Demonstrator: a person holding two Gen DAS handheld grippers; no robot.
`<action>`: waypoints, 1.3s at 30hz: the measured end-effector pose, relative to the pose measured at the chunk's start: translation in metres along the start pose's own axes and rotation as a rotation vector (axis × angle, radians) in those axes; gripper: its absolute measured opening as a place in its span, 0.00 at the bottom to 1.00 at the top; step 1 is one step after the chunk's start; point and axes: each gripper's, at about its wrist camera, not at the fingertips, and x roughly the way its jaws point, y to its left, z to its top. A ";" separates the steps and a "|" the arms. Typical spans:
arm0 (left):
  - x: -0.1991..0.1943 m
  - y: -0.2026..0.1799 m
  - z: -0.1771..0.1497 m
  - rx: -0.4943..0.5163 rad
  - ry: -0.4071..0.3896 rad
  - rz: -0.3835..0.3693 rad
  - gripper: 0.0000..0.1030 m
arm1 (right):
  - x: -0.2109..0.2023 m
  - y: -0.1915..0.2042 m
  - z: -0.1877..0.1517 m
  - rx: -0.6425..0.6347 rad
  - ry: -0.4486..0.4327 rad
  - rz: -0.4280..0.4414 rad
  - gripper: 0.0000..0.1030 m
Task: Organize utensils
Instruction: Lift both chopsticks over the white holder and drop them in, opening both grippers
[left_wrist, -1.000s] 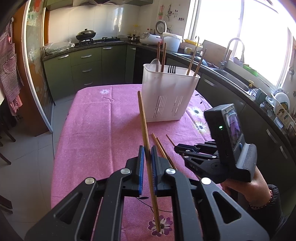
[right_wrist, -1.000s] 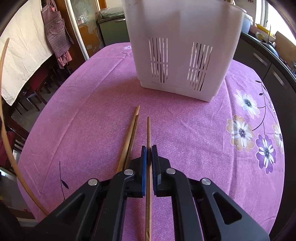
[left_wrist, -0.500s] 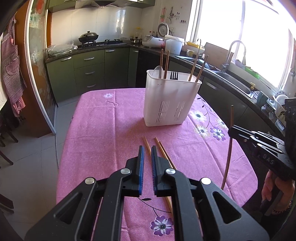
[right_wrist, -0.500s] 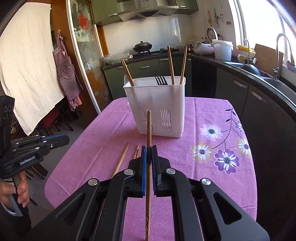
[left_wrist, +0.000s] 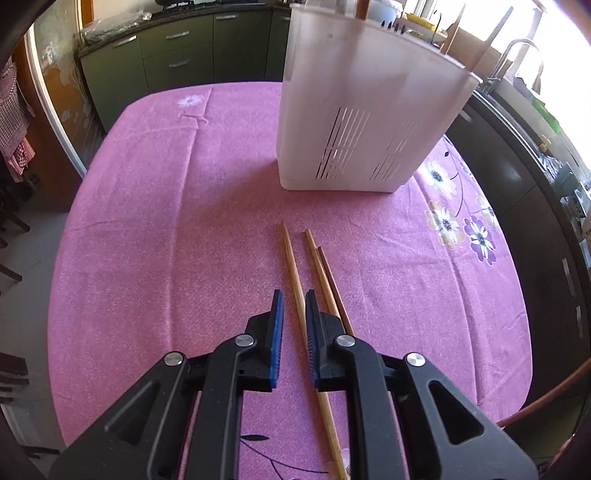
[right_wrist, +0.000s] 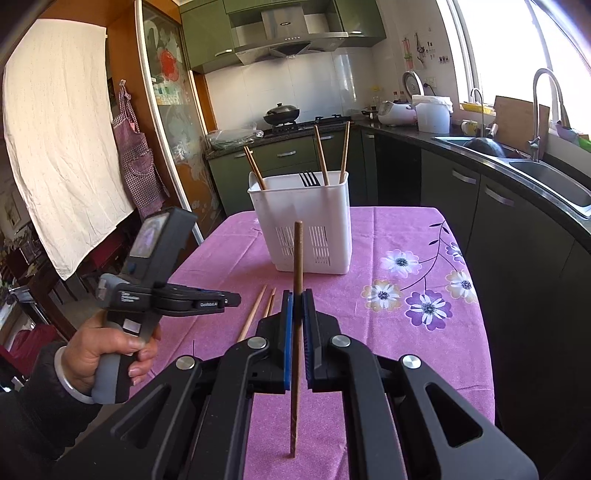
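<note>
The left tool (left_wrist: 293, 317) is opening its jaws over the pink worktop (left_wrist: 166, 229), straddling 1 light chopstick (left_wrist: 295, 280) without pressing it; 2 more chopsticks (left_wrist: 325, 273) are lying just right. The right tool (right_wrist: 297, 314) is gripping a dark chopstick (right_wrist: 297, 251) upright, nearer than the white utensil holder (right_wrist: 306, 221).

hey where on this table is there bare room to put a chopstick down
The pink cloth is bare left of the chopsticks and left of the white caddy. The flowered stretch right of the caddy is also free. It is crowded in front of the caddy, where the chopsticks lie under the left claw.
</note>
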 end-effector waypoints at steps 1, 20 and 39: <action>0.004 -0.001 0.001 -0.003 0.013 0.004 0.11 | -0.002 -0.002 0.000 0.003 -0.004 0.001 0.06; 0.036 -0.015 0.012 0.029 0.107 0.090 0.07 | -0.010 -0.015 -0.001 0.023 -0.026 0.043 0.06; -0.142 -0.024 -0.044 0.179 -0.337 -0.014 0.06 | -0.015 -0.002 0.001 -0.007 -0.029 0.038 0.06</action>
